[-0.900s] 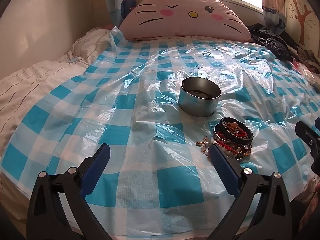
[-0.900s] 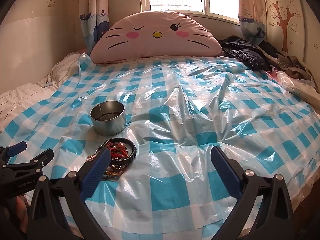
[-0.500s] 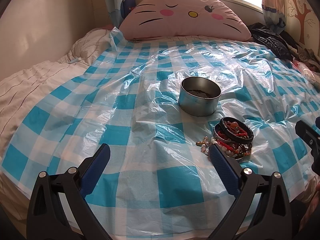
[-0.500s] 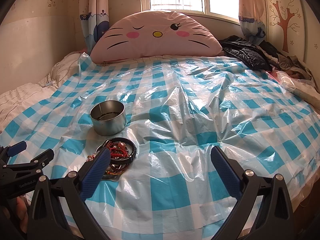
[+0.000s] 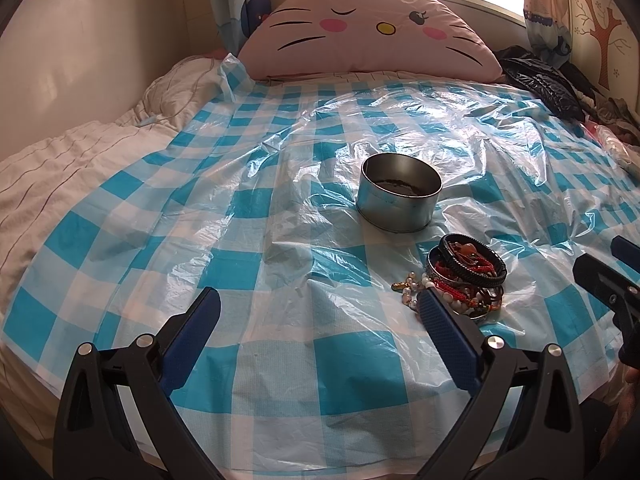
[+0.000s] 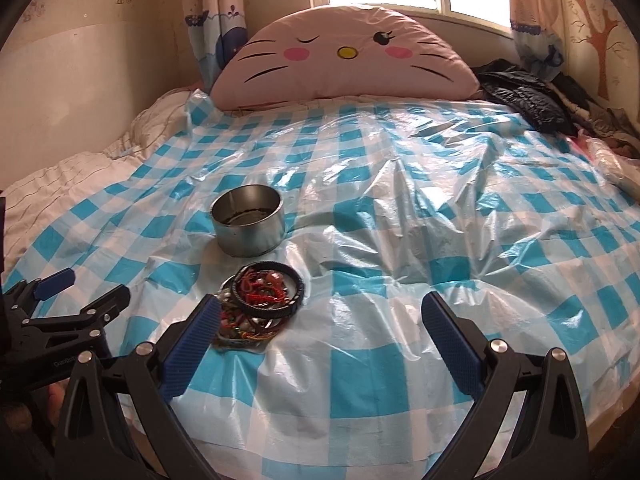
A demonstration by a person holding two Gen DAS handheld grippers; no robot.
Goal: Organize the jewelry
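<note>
A pile of bracelets and beads lies on the blue-checked plastic sheet; it also shows in the right wrist view. A round metal tin stands just behind the pile, open on top, also in the right wrist view. My left gripper is open and empty, its right finger just in front of the pile. My right gripper is open and empty, its left finger beside the pile.
A pink cat-face pillow leans at the head of the bed. Dark clothes lie at the back right. A white quilt bunches at the left. The sheet's front edge hangs near the grippers.
The right gripper has moved left and a little forward, so the tin and the pile sit nearer its left finger. The left gripper has barely moved.
</note>
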